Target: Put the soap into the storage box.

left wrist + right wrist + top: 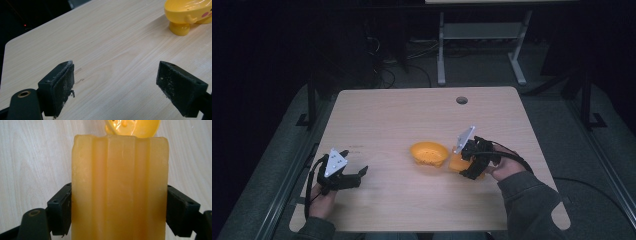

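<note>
1. A waxy, ridged, translucent orange block [120, 187], possibly soap, sits clamped in the right claw [120, 215].
2. It lies just beside a glossy yellow plastic footed dish [429, 153] on the pale woodgrain counter [402, 120].
3. The left claw [116, 87] gapes wide, holding nothing.

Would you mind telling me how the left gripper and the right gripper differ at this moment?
The left gripper has its jaws wide apart with bare table between them; the right gripper has its jaws pressed on both sides of an orange ridged block. The left one sits well away from the yellow dish; the right one sits just beside it. Both are hand-held over the wooden table.
</note>
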The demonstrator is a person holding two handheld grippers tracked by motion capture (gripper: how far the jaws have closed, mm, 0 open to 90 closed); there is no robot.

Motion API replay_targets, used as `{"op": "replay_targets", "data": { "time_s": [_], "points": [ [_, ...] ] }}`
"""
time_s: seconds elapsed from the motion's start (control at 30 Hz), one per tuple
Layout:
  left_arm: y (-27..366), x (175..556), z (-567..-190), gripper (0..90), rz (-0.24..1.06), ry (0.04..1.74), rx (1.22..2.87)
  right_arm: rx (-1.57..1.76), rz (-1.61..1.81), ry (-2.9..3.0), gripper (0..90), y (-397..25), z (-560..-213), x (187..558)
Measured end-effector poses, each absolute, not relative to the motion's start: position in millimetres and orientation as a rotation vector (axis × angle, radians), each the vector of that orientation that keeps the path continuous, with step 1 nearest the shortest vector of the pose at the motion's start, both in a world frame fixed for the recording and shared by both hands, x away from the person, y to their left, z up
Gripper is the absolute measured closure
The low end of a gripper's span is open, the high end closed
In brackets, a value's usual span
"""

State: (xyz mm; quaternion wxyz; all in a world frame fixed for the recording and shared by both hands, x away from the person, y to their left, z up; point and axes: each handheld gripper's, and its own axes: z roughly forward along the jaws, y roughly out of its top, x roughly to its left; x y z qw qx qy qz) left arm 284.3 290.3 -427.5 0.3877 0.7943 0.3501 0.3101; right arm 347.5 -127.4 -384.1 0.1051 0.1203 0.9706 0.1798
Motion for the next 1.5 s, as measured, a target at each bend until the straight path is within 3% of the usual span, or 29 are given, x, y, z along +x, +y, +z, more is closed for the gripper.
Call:
{"op": "replay_targets", "data": {
  "time_s": [1.5],
  "points": [
    [291,285,-427,14.1,0.793,0.89,2.012,0.235,0.579,2.91,20.6,-61,-371,394]
  ]
}}
